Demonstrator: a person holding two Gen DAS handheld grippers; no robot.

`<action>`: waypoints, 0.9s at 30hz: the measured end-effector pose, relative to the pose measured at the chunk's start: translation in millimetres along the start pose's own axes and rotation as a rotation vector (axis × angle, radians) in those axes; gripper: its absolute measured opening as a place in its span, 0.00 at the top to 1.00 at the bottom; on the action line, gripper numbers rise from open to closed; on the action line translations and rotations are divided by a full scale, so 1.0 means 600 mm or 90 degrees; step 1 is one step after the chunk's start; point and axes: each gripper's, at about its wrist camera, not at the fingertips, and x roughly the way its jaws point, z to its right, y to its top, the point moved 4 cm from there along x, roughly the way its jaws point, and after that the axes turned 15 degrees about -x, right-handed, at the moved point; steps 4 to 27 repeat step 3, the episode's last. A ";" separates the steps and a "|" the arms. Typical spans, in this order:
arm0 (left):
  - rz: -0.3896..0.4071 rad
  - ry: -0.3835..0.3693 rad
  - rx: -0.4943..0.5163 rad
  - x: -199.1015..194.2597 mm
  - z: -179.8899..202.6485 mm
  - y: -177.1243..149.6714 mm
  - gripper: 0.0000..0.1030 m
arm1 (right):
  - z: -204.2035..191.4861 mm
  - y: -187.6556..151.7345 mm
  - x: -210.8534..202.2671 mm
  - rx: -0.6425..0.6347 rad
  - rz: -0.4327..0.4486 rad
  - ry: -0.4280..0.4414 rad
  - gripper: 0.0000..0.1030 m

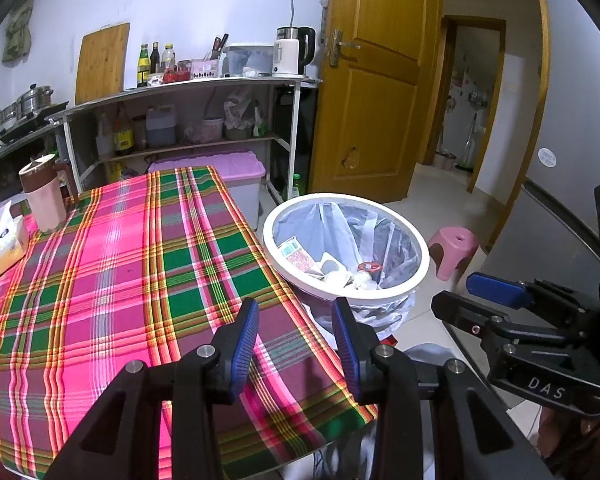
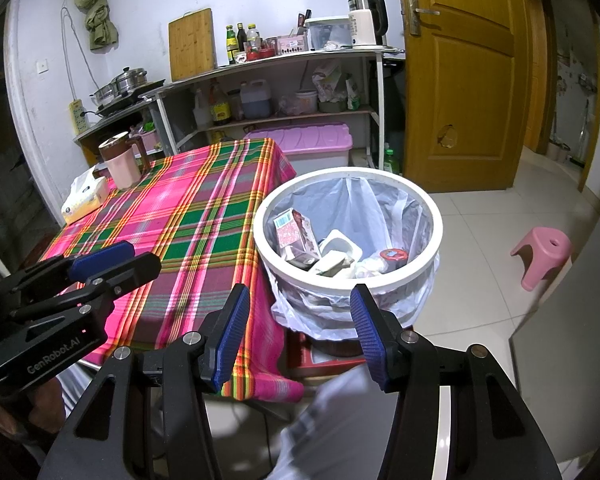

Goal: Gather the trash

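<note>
A white trash bin (image 1: 414,284) lined with a clear plastic bag stands on the floor beside the table; it also shows in the right wrist view (image 2: 380,286). Inside lie cartons (image 2: 294,232), white cups and trays (image 2: 336,252) and a red-lidded cup (image 2: 396,255). My left gripper (image 1: 296,308) is open and empty over the table's near right corner, next to the bin. My right gripper (image 2: 300,296) is open and empty, just in front of the bin's near rim. Each gripper also appears in the other's view, the right one (image 1: 484,296) and the left one (image 2: 112,258).
The table has a pink and green plaid cloth (image 1: 120,264) with a tissue pack (image 1: 0,248) and a pink jug (image 1: 44,196) at its far end. A pink stool (image 2: 540,254) stands on the tiled floor. Shelves (image 1: 188,112), a lilac storage box (image 1: 236,176) and a wooden door (image 1: 372,80) are behind.
</note>
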 end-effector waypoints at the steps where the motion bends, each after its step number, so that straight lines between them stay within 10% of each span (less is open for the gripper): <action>1: 0.001 0.000 0.001 -0.001 0.000 -0.001 0.63 | 0.000 0.000 0.000 0.001 0.000 0.000 0.48; 27: 0.002 -0.002 0.002 -0.002 0.003 0.001 0.63 | -0.001 -0.003 0.001 0.002 0.001 -0.001 0.48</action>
